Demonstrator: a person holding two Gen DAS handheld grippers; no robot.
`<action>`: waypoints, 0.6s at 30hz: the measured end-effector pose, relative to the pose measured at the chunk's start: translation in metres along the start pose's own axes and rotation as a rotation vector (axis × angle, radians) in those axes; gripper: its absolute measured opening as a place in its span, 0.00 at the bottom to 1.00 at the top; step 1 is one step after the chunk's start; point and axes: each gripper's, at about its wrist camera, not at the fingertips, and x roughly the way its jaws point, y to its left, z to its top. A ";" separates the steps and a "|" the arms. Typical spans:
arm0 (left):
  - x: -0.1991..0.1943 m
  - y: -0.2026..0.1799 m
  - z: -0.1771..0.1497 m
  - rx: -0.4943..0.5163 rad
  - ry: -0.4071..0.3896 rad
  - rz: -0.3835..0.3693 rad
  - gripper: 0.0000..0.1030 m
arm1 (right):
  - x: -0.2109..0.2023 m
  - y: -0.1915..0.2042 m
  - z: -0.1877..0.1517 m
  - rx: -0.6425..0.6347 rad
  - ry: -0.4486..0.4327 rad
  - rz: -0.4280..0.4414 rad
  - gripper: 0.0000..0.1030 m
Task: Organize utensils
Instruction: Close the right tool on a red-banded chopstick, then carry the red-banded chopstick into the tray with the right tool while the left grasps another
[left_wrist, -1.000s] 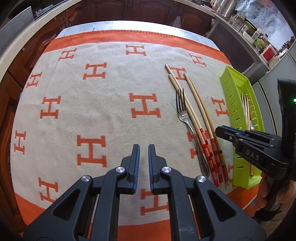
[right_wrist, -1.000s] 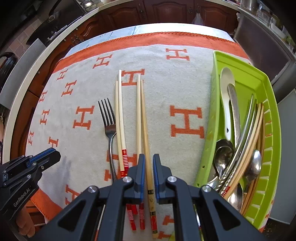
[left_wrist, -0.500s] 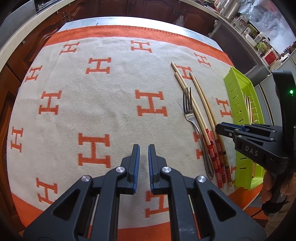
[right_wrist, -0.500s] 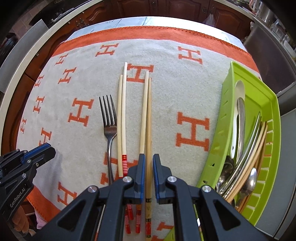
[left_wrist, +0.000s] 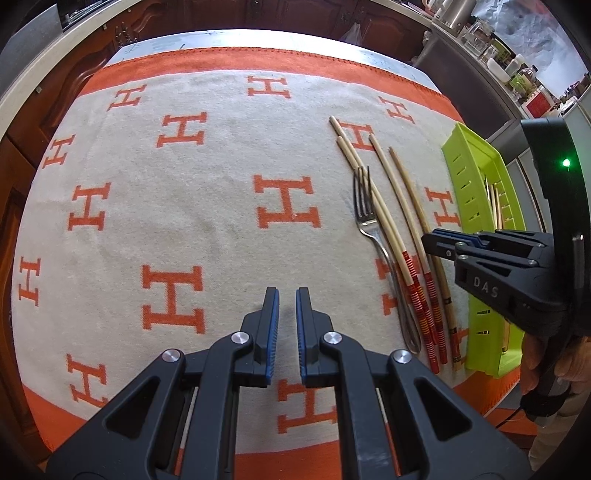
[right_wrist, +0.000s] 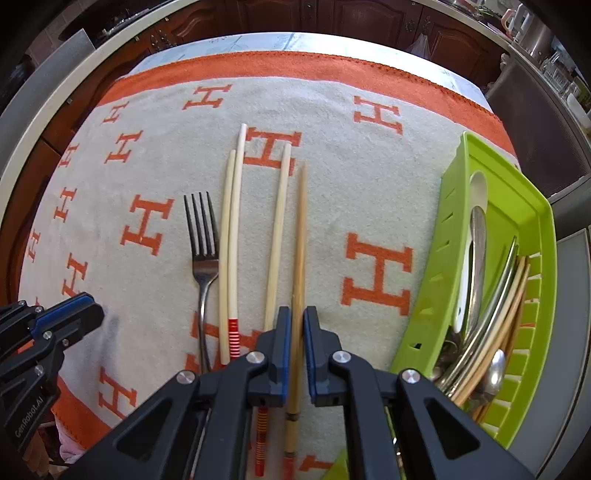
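Orange-and-cream H-pattern blanket covers the worktop. Green tray sits at its right edge, holding spoons and other cutlery. On the blanket left of it: fork, three pale chopsticks, then the brown chopstick. My right tool looks clenched on the brown chopstick near its thick end. My left tool is clenched on nothing, over bare blanket. I judge this a placing step: best to align the stick with its neighbours, lay it flat, let go gently so it does not roll.
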 end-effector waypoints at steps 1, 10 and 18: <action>0.000 -0.003 0.001 0.008 0.000 -0.003 0.05 | -0.001 -0.002 -0.001 0.013 -0.007 0.012 0.06; -0.009 -0.038 0.026 0.048 -0.024 -0.044 0.05 | -0.042 -0.039 -0.019 0.180 -0.097 0.209 0.06; 0.007 -0.081 0.059 0.042 0.021 -0.100 0.05 | -0.087 -0.093 -0.051 0.342 -0.202 0.260 0.06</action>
